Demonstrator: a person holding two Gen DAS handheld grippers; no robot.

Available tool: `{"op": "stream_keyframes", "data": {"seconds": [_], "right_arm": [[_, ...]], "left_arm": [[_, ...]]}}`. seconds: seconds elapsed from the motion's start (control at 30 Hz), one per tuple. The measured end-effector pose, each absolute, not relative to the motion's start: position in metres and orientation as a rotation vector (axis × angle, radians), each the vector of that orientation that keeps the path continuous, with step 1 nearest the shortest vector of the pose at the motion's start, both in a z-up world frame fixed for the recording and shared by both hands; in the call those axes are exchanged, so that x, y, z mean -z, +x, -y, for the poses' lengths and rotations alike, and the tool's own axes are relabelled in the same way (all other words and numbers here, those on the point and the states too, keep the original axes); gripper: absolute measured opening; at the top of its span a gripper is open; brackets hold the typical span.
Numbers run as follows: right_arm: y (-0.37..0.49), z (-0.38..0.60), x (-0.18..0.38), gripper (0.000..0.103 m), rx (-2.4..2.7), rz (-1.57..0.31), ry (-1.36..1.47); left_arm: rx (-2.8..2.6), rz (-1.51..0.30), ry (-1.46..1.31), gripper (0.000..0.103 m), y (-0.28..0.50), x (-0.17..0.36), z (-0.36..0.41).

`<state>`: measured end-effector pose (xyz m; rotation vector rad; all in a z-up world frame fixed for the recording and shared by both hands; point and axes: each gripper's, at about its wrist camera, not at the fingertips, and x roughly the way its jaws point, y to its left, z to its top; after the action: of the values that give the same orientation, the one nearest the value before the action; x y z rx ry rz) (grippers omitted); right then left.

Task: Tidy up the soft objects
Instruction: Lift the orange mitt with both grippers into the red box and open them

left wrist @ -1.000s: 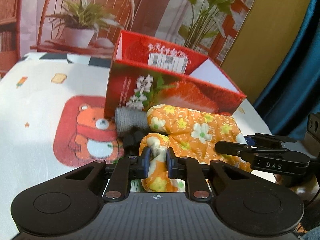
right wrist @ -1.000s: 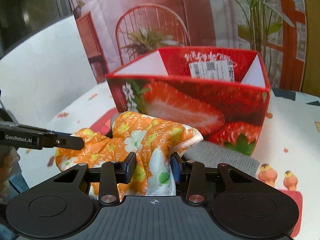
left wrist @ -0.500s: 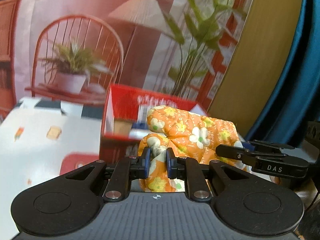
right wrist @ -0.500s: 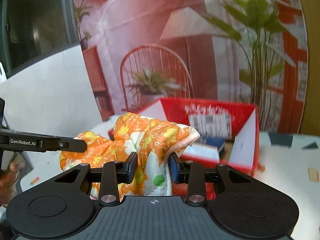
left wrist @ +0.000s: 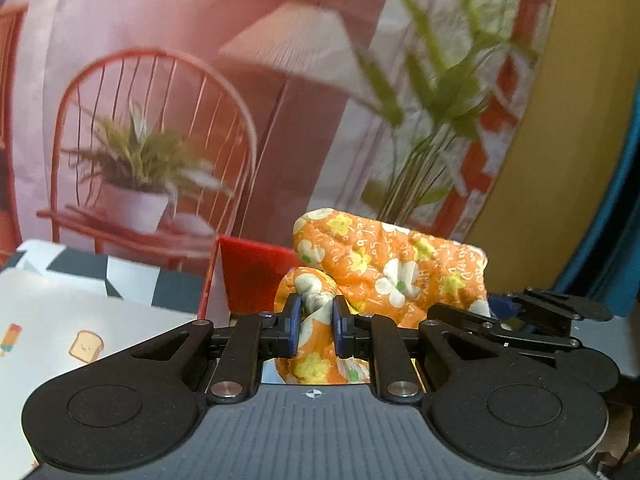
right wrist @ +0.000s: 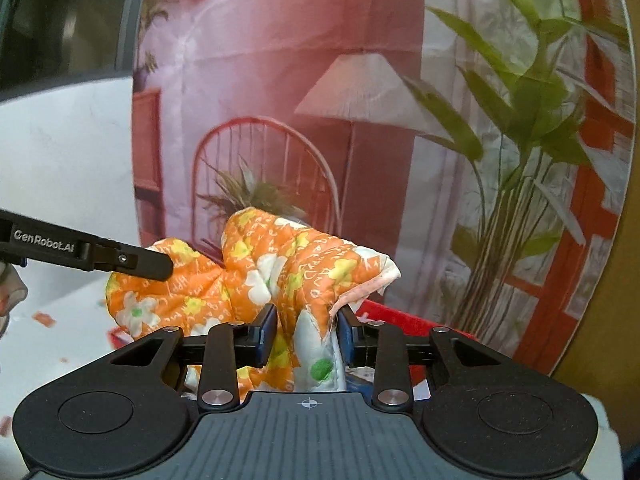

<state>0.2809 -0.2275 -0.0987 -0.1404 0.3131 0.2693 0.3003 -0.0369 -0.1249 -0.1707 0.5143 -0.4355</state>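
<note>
Closest in, the left hand-held gripper [left wrist: 314, 326] is clamped tight on a bunched fold of the orange floral quilted cloth [left wrist: 384, 268], blue pads squeezing it from both sides. Same deal with the right hand-held gripper [right wrist: 307, 332]: it's got the other end of the cloth [right wrist: 280, 268] pinched, and its jaws have just been closing a bit further, with the fabric between them. So the cloth hangs between the two grippers, up in the air, touching nothing else as far as I can see.

Just behind and below it you can spot the red box [left wrist: 248, 276], only the rim and a bit of wall showing, sitting on the bench [left wrist: 60, 320] with the cartoon-print cover. Further back is the printed backdrop [left wrist: 240, 100] with the chair and plants.

My read: pickup is done, and the cloth is roughly over the box. What's left is lowering it in and letting go. What's inside the box is hidden here.
</note>
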Motion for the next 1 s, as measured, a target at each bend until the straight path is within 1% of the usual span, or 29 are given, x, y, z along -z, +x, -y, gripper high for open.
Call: {"op": "stream_keyframes", "data": {"seconds": [0.17, 0.37, 0.6, 0.8, 0.83, 0.87, 0.9, 0.97, 1.0], "right_arm": [[0.312, 0.226, 0.125, 0.03, -0.251, -0.388, -0.165], [0.335, 0.235, 0.154, 0.03, -0.247, -0.533, -0.069], [0.344, 0.24, 0.17, 0.031, -0.238, -0.609, -0.02], [0.344, 0.24, 0.171, 0.036, -0.228, -0.62, -0.033], [0.344, 0.239, 0.171, 0.039, -0.223, -0.62, -0.035], [0.343, 0.239, 0.17, 0.042, -0.219, -0.618, -0.038], [0.342, 0.239, 0.17, 0.044, -0.213, -0.616, -0.042], [0.341, 0.239, 0.168, 0.054, -0.202, -0.608, -0.048], [0.339, 0.239, 0.166, 0.057, -0.197, -0.602, -0.05]], "left_arm": [[0.427, -0.625, -0.12, 0.017, 0.325, 0.149, 0.048], [0.434, -0.728, -0.058, 0.017, 0.341, 0.171, 0.054], [0.448, -0.756, -0.013, 0.018, 0.346, 0.181, 0.058], [0.447, -0.755, 0.007, 0.019, 0.344, 0.179, 0.06], [0.445, -0.754, 0.011, 0.02, 0.343, 0.178, 0.06], [0.444, -0.751, 0.015, 0.027, 0.343, 0.178, 0.06], [0.443, -0.746, 0.017, 0.038, 0.341, 0.176, 0.06], [0.443, -0.726, 0.021, 0.05, 0.338, 0.172, 0.059], [0.442, -0.715, 0.023, 0.053, 0.337, 0.17, 0.059]]}}
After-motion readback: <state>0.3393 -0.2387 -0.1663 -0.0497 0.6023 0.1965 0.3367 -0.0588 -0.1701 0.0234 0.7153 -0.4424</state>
